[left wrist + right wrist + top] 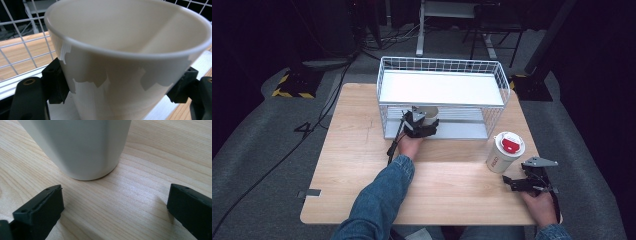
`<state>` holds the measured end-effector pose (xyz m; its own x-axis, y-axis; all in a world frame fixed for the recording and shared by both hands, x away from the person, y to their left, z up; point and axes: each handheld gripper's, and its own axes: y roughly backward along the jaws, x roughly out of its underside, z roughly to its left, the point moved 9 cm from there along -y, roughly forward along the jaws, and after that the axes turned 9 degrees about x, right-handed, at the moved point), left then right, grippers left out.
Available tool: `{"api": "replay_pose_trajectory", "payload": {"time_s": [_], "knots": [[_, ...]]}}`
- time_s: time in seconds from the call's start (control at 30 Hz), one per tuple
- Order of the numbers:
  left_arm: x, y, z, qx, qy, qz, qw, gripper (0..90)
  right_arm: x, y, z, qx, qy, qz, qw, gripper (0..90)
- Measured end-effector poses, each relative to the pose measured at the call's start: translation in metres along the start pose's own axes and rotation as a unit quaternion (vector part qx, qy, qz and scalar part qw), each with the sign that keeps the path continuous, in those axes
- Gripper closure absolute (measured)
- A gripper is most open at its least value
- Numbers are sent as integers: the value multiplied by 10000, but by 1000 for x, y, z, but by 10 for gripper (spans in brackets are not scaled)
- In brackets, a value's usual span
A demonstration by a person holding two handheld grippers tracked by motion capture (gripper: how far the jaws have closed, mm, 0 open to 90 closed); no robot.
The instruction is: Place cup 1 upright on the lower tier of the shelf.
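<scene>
An open paper cup [120,62] is grasped by the left tongs [419,125] inside the wire rack [442,67]. The right tongs [526,183] are held released near the lidded cup [504,151] on the desk [352,165].

From above the near edge we look forward and down over the whole table [362,150]. Riding the left hand-held gripper [419,122], we sit right against an open paper cup [125,62]. From the right hand-held gripper [532,182] we skim the tabletop, close to the lidded cup [504,150]
</scene>
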<state>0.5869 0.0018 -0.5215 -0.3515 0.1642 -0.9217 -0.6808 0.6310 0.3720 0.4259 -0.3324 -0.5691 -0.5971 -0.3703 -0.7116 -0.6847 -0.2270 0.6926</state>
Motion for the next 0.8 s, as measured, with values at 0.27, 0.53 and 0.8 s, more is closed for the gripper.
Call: {"api": "replay_pose_trajectory", "payload": {"time_s": [0.27,0.53,0.8], "knots": [[0,-2,0,209,170,-7,9996,131,0,0,0,1,0,0,10000,9],[-5,6,2,217,352,-122,9991,0,0,0,0,1,0,1,10000,9],[-11,27,-3,232,242,-221,9992,0,0,0,0,0,0,0,10000,9]]}}
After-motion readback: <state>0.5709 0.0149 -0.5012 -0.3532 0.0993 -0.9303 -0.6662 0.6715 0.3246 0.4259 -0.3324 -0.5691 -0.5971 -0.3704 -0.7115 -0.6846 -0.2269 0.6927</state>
